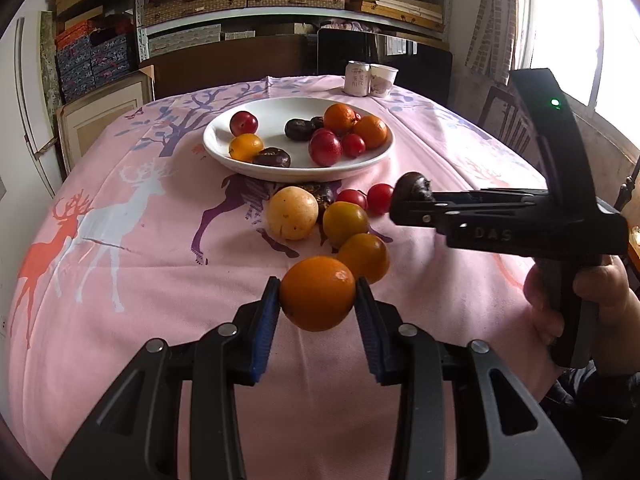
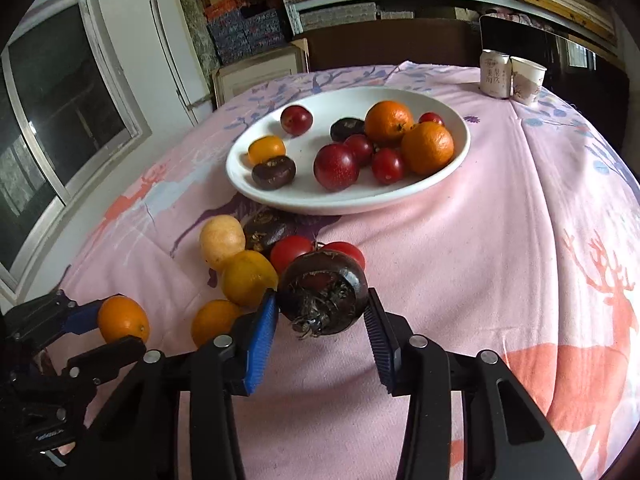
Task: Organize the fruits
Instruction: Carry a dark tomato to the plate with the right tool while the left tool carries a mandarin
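The left tool (image 1: pixel 317 300) grips an orange (image 1: pixel 317 293) between its blue pads, held just above the pink deer-print cloth (image 1: pixel 120 280) that covers the desk. The right tool (image 2: pixel 322 312) is clamped on a dark brown water chestnut (image 2: pixel 323 291) (root tuft facing the camera), also lifted clear of the cloth.

Just beyond both lies a loose cluster of fruit on the cloth: two yellow-orange citrus (image 1: pixel 345 223) (image 1: pixel 364 258) touching one another, a pale yellow round fruit (image 1: pixel 292 212), another dark chestnut (image 1: pixel 322 196) tucked behind it, and two red cherry tomatoes (image 1: pixel 352 198) (image 1: pixel 380 198) side by side. This cluster sits between the tools and the white plate (image 1: pixel 256 170), right at the plate's near rim.

On the plate are two oranges (image 1: pixel 340 118) (image 1: pixel 371 132) towards its right side, red plum-like fruits (image 1: pixel 325 149) (image 1: pixel 244 123), a smaller red one (image 1: pixel 353 145), a small yellow-orange citrus (image 1: pixel 245 147) and dark chestnuts (image 1: pixel 272 157) (image 1: pixel 299 129).

At the far edge of the desk stand a white can (image 1: pixel 356 79) and a paper cup (image 1: pixel 383 80), touching. Behind the desk, dark chairs and shelves stacked with boxes (image 1: pixel 192 4); a bright window (image 1: pixel 580 20) is to the right in the left wrist view. A hand (image 1: pixel 580 300) holds the right tool's handle.
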